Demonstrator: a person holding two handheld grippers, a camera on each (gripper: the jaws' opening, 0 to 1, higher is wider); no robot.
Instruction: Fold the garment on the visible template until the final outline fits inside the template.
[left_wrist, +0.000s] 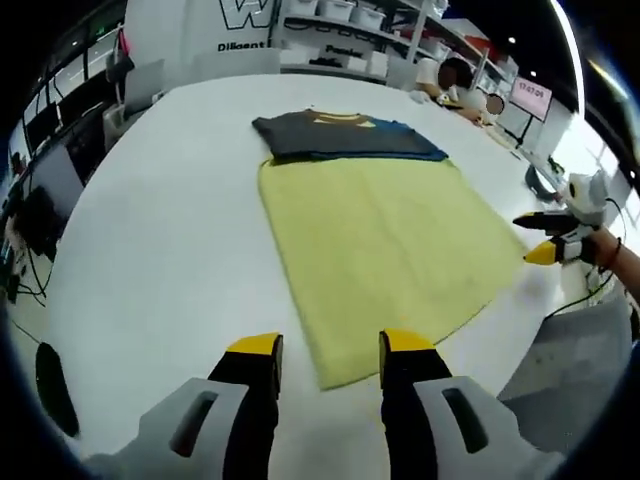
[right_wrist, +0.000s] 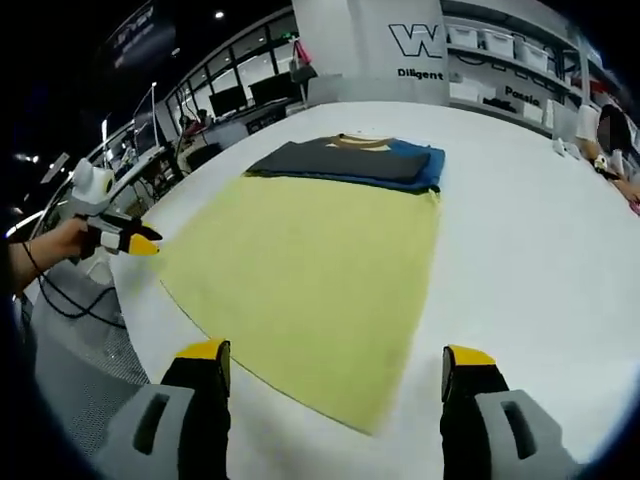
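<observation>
A broad white table (left_wrist: 150, 230) spreads across both views, its far edge backed by white shelving with storage boxes (left_wrist: 345, 20) and a wall bearing dark lettering. On the table lies a large pale yellow rectangular cloth template (left_wrist: 385, 250), flat and spread out, its near corner reaching almost to the left gripper (left_wrist: 330, 350), whose yellow-tipped black jaws stand apart above the table, holding nothing. At the far end of the template sits the garment, a dark grey and blue shirt with a yellow neckline (left_wrist: 345, 135), folded into a compact rectangle that overlaps the template's far edge and extends beyond it onto the table. The right gripper (right_wrist: 335, 365) also has its jaws spread wide and empty, hovering over the template's near corner. In the right gripper view a hand (right_wrist: 45, 250) grasps the left gripper at the table's left edge.
</observation>
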